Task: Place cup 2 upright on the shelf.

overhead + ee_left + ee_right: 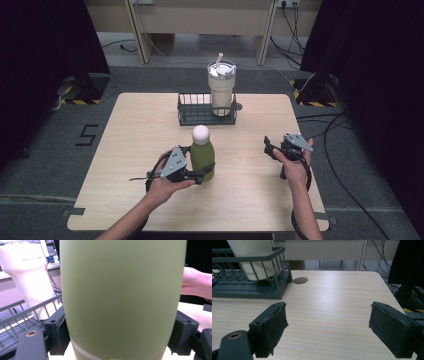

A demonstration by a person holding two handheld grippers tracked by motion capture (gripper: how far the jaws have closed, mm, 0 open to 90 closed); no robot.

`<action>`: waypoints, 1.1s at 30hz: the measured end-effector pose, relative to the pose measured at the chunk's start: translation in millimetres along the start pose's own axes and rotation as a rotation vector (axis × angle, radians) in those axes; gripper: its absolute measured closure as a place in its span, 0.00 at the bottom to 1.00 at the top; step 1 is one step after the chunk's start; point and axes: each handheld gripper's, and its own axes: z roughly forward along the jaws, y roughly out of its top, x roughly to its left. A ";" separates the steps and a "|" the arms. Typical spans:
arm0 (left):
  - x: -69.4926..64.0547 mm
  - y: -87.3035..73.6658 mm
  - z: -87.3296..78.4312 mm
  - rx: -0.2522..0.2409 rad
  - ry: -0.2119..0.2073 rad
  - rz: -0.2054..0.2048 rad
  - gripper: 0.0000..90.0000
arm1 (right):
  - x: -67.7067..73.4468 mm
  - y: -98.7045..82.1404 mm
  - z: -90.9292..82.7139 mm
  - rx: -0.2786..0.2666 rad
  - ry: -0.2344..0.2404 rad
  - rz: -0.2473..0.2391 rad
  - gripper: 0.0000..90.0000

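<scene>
A green bottle (202, 152) with a round white cap stands upright on the wooden table (125, 150), in front of the basket. My left gripper (203, 173) is shut on its lower body. In the left gripper view the green bottle (122, 290) sits between the two black pads (58, 332), which press on both of its sides. My right gripper (270, 149) is held to the right of the bottle and apart from it. Its jaws stand wide open over bare wood, with nothing between them (328, 322).
A dark wire basket (192, 114) stands at the back middle of the table, with a cream tumbler (221, 90) with lid and straw in its right end. Beside the basket (249, 287) is a round hole (300, 280) in the table. Cables lie on the floor at the right.
</scene>
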 end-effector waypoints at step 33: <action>40.1 25.3 -5.2 -0.008 0.134 0.009 0.22 | 0.2 -1.6 0.8 0.006 -0.002 0.002 0.16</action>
